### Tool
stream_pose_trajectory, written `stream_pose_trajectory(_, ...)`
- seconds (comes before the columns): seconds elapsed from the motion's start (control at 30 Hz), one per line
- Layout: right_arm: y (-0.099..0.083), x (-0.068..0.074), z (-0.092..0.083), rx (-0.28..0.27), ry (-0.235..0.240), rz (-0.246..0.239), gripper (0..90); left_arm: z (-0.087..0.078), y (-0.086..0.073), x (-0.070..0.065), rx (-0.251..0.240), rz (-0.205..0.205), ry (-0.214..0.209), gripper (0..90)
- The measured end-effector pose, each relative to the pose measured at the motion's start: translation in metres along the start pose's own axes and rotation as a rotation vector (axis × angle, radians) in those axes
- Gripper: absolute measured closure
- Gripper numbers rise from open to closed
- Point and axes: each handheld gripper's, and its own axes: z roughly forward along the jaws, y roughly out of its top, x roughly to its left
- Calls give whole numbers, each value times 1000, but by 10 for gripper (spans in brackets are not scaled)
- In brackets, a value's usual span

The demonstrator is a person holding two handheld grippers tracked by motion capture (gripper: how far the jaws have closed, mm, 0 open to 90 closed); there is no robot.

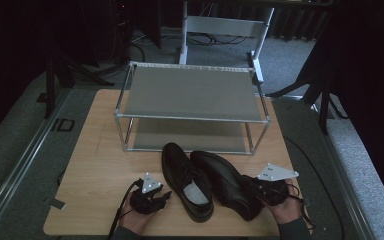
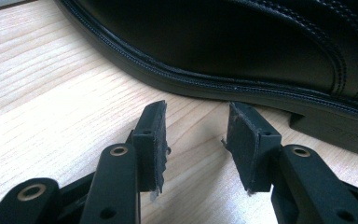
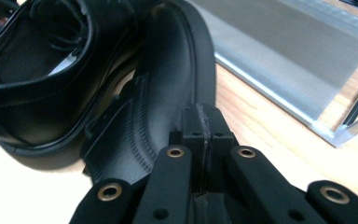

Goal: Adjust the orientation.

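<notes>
Both my hands come in low at the near edge of the desk (image 1: 105,150), pale wood with fine grain. My left fingers (image 2: 196,144) stand parted, released, with bare wood between them, just short of the sole edge of the left shoe (image 1: 185,180). That black leather shoe stands upright, toe toward the rack. Beside it the right shoe (image 1: 227,182) leans on its side, sole showing in the right gripper view, where my right fingers (image 3: 204,140) are clenched flat together, nothing between them, close to that sole. Behind stands a two-tier metal shoe rack (image 1: 192,92). Grey carpet (image 1: 300,55) and dark stands surround the desk.
</notes>
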Motion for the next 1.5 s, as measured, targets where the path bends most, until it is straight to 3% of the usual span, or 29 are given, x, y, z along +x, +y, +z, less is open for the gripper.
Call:
stream_pose_trajectory(0.17, -5, 4, 1, 29, -2, -2, 899, 0, 0, -1, -4, 0, 1, 576)
stream_pose_trajectory(0.63, -7, -2, 2, 13, -10, 13, 900, 1, -1, -1, -8, 0, -3, 565)
stream_pose_trajectory(0.73, -6, -9, 2, 6, -26, 51, 900, 1, -1, -1, -11, -2, -4, 565)
stream_pose_trajectory(1.0, -4, -23, 5, 2, -51, 93, 900, 2, -1, -1, -15, 0, -6, 562)
stream_pose_trajectory(1.5, -2, -48, 13, 23, -109, 145, 900, 2, -1, -1, -16, -2, -11, 557)
